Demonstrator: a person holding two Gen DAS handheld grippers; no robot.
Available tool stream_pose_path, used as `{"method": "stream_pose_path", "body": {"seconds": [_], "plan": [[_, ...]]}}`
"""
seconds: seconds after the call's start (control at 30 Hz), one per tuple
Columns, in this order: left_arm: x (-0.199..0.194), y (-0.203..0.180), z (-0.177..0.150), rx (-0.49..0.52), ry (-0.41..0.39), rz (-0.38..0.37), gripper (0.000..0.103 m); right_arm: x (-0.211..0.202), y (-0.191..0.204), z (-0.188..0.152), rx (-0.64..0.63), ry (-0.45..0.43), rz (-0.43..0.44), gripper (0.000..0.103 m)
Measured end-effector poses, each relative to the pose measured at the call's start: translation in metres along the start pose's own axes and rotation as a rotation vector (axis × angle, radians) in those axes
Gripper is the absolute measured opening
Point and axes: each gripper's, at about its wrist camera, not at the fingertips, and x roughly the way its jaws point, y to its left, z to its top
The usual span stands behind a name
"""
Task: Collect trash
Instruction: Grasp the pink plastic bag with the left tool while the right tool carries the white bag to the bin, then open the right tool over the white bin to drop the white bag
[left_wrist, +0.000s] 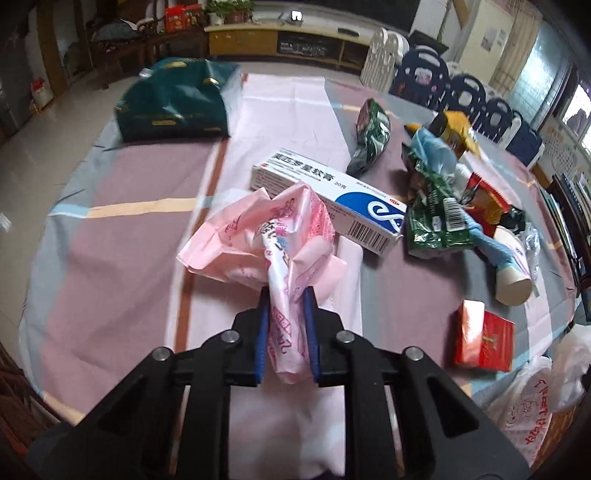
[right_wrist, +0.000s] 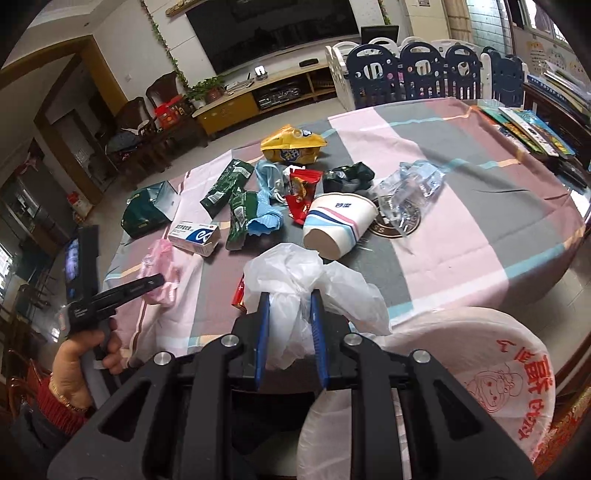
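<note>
You see thin crinkled pink plastic bag (left_wrist: 266, 236), glossy cardboard box (left_wrist: 332, 199), matt woven tablecloth (left_wrist: 122, 236), smooth paper cup (right_wrist: 338, 225).

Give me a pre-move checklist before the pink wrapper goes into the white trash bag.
1. Left gripper shut on the crumpled pink plastic wrapper: ok.
2. Right gripper shut on the white plastic bag printed in red: ok.
3. Bag mouth open enough to take the wrapper: cannot tell; it looks bunched between the fingers.
4. Wrapper free of the white and blue cardboard box: cannot tell; its far edge overlaps the box in the left wrist view.
5. Way from wrapper to bag clear: not ok; a red cardboard box lies between them.
6. Other trash left on the striped tablecloth: not ok; the paper cup and the green foil wrappers remain.
</note>
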Motion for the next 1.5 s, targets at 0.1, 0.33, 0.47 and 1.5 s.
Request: {"method": "stream_pose_path", "body": {"seconds": [0.1, 0.33, 0.47, 1.5], "plan": [[-0.039, 0.007, -0.019, -0.015, -0.074, 0.024, 0.019, -0.011, 0.005, -0.005, -0.022, -0.009, -0.009, 0.022], [-0.123, -0.005, -0.064, 0.039, -0.211, 0.063, 0.019, -0.042, 0.023, -0.015, -0.069, -0.035, -0.004, 0.022], [-0.165, -0.02, -0.083, 0.095, -0.262, 0.042, 0.019, -0.067, 0.033, -0.021, -0.102, -0.064, -0.018, 0.022], [-0.244, -0.099, -0.135, 0.293, -0.344, -0.056, 0.019, -0.077, -0.074, -0.093, 0.088, 0.141, -0.353, 0.081]]}}
